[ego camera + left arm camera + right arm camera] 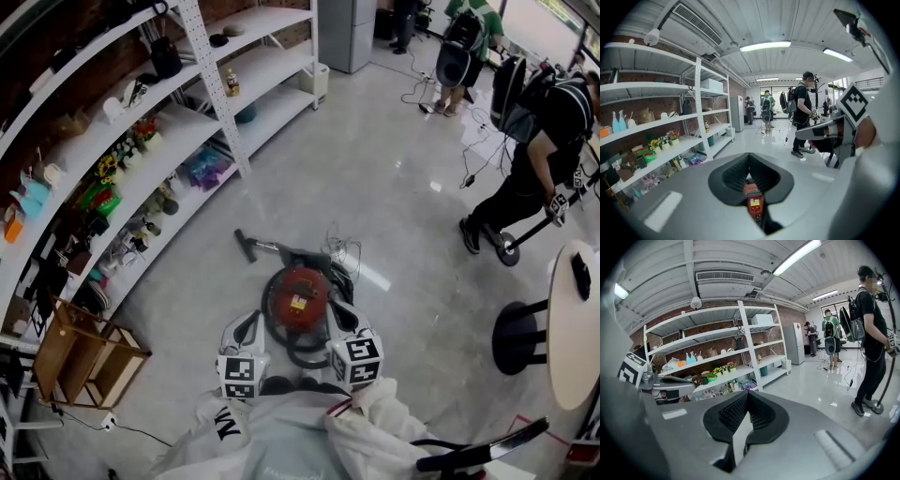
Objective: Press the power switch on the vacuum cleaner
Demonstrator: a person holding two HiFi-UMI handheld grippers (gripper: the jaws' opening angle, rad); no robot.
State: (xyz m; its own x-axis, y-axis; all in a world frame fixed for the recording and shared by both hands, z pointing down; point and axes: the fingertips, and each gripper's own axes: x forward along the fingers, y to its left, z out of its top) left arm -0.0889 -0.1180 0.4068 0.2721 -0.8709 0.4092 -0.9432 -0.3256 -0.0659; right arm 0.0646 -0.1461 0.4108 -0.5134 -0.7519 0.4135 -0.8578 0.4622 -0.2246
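A round red vacuum cleaner [298, 292] lies on the grey floor just in front of me, its dark hose looped around it and a black floor nozzle [246, 246] lying beyond. I cannot make out its power switch. My left gripper [252, 321] hovers at the vacuum's near left side and my right gripper [339, 311] at its near right; neither touches it. In the left gripper view the jaws [749, 157] meet at their tips, with the red vacuum [753, 199] showing through the gap below them. The right gripper [747, 393] is likewise shut on nothing, with only floor behind it.
White shelving [178, 141] full of small items runs along the left. A wooden crate [84, 361] stands at the near left. A person [534, 159] with a backpack stands at the right, near a round white table [572, 328] and a black stool [520, 337]. Cables [342, 248] trail behind the vacuum.
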